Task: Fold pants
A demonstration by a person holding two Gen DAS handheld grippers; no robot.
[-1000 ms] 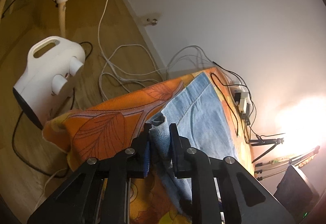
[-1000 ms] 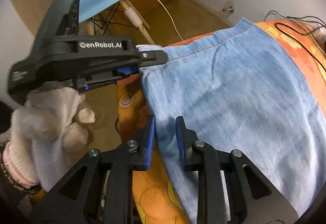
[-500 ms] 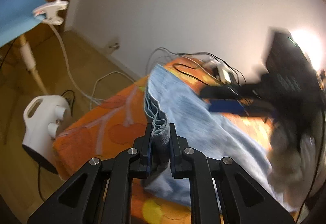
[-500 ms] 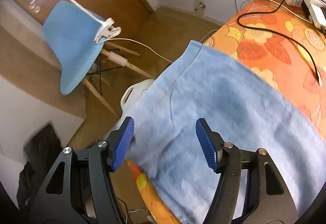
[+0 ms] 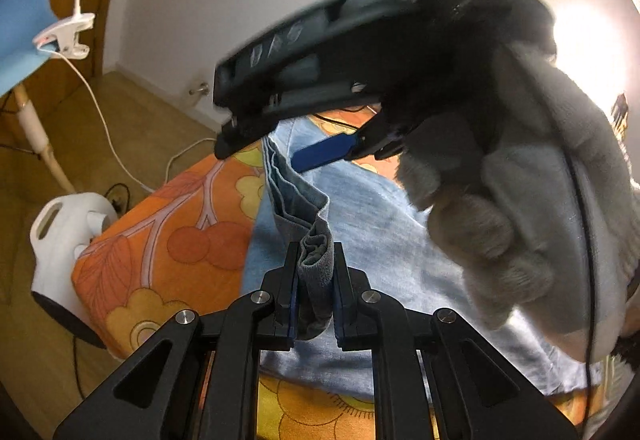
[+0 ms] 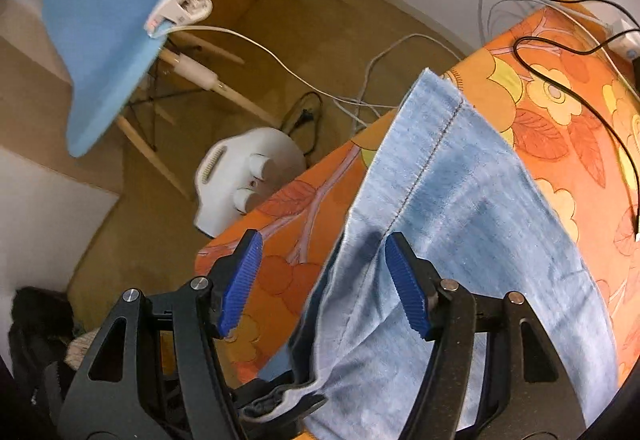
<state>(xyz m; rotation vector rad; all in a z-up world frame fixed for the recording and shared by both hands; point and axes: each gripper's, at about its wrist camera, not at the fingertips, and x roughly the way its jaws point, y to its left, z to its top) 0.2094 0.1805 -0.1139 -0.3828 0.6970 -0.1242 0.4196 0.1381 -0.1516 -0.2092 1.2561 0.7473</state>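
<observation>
Light blue denim pants point(image 5: 384, 224) lie on a table with an orange flowered cloth point(image 5: 180, 248). My left gripper point(image 5: 316, 280) is shut on a bunched fold of the pants' edge and holds it lifted. My right gripper point(image 6: 324, 280) is open, its blue pads either side of the pants point(image 6: 472, 208) near a stitched seam, above the cloth. It also shows in the left wrist view point(image 5: 320, 156), held by a gloved hand, crossing above the pants.
A white appliance point(image 6: 248, 176) stands on the wooden floor beside the table's edge, with cables around it. A blue chair point(image 6: 100, 40) with a clip lamp point(image 6: 180, 4) stands behind. Black and white cables point(image 6: 560, 80) lie on the tablecloth point(image 6: 540, 112) at the far right.
My right gripper has let go of the pants and opened wide. It has swung up and over the pants. My left gripper keeps its hold and has turned toward the wall.
</observation>
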